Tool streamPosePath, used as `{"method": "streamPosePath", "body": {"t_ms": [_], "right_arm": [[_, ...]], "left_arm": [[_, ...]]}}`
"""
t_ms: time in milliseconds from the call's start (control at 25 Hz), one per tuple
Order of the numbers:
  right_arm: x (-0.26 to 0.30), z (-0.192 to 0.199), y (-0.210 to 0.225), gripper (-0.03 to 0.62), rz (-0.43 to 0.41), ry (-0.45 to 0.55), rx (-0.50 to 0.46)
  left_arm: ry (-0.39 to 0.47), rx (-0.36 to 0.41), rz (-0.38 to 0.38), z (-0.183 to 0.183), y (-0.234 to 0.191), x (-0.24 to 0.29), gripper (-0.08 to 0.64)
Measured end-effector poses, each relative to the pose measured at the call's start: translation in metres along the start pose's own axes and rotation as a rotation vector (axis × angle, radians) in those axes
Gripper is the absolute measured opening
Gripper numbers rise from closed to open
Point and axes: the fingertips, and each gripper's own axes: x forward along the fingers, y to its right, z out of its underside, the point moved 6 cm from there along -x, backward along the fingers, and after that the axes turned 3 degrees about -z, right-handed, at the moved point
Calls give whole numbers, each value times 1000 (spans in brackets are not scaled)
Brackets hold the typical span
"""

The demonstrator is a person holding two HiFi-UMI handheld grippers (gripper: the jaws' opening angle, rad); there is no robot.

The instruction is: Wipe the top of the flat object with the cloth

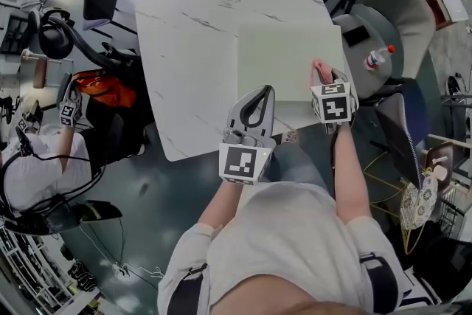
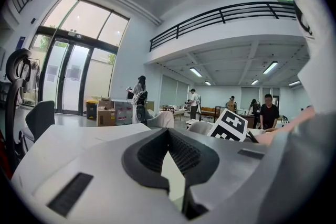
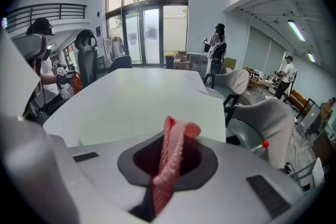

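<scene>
Pink knitted cloth is clamped between the closed jaws of the right gripper and is held at the right edge of a pale green flat mat, right of centre in the head view. The mat is laid on a white marbled table, toward the table's lower right corner. The left gripper is held at lower centre with its tips at the mat's lower left part, jaws brought together with nothing between them.
</scene>
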Motion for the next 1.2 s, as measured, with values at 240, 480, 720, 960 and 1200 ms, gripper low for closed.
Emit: {"method": "streamPosePath", "body": {"t_ms": [240,480,720,960,1200], "right_arm": [[-12,14,30,28,31,1,27],[-21,26,54,28,47,0,43],[-27,31,59,28,40,6,21],[-35,39,55,28,32,14,12],[-45,52,46,28,29,22,-7]], "left_arm": [[-1,3,12,1,18,8,14],[-13,10,11,3,35,12,14],[-1,10,-2,2,45,11,14],[-14,22,-3,2,48,10,14],[-9,23,7,3,46,8,14]]}}
